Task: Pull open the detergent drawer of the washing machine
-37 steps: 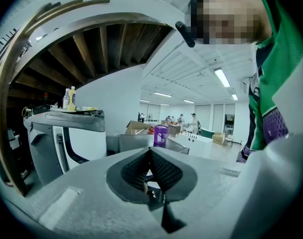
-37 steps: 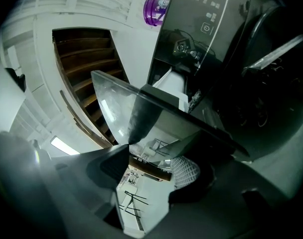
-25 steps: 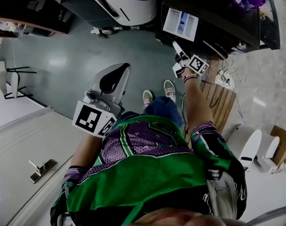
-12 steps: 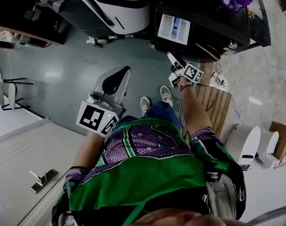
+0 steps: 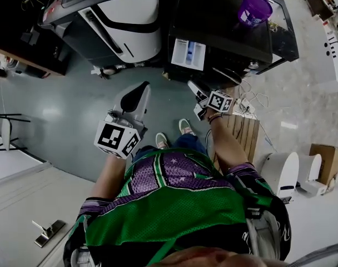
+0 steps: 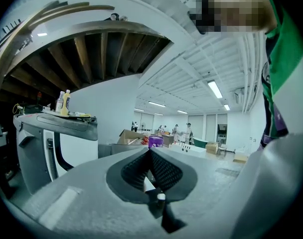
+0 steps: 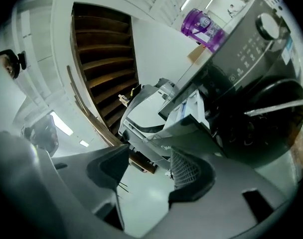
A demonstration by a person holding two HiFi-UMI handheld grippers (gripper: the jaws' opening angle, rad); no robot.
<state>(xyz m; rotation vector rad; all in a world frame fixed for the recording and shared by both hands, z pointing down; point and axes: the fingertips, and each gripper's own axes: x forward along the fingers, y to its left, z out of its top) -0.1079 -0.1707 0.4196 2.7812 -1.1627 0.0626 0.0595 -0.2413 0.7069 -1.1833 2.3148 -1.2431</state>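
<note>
Your right gripper (image 7: 149, 171) has its 2 jaws apart with nothing between them; only floor and machines show through the gap. It hangs just in front of the black washing machine (image 5: 224, 21), near the detergent drawer (image 5: 189, 54) but apart from it. The drawer sticks out from the machine's front, with its white and blue compartments open to view. Your left gripper (image 6: 150, 156) has its 2 jaws pressed together and empty. You hold it out over the grey floor (image 5: 63, 104), well apart from the drawer. 1 purple container (image 5: 253, 8) sits on top of the washing machine, and a white machine (image 5: 124, 10) stands just beside it.
</note>
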